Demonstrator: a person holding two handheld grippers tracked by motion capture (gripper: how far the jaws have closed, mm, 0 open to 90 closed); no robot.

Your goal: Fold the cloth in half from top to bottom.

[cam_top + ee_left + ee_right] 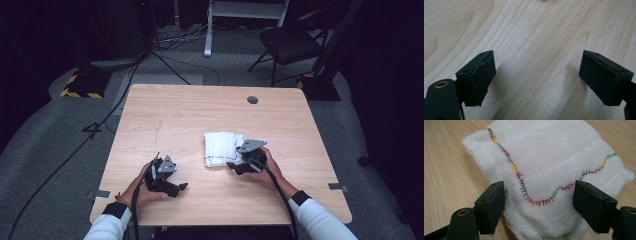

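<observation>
Cloth: white gauze cloth (544, 170), folded, mid-bench toward the near edge.
R tongs (234, 165): wide open, straddling its near hem, gripping nothing.
L tongs (536, 77): wide open over bare bench (529, 30), empty.
Risk: you pinch top layer only, so fold opens; or cloth slides.

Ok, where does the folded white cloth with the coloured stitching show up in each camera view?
High view: the white cloth lies right of the table's centre, at the right gripper.
Left gripper view: the cloth is not in this picture; open jaws over bare wood.
Right gripper view: the cloth lies ahead between the open jaws.
Shared landmark: the light wooden tabletop.
</observation>
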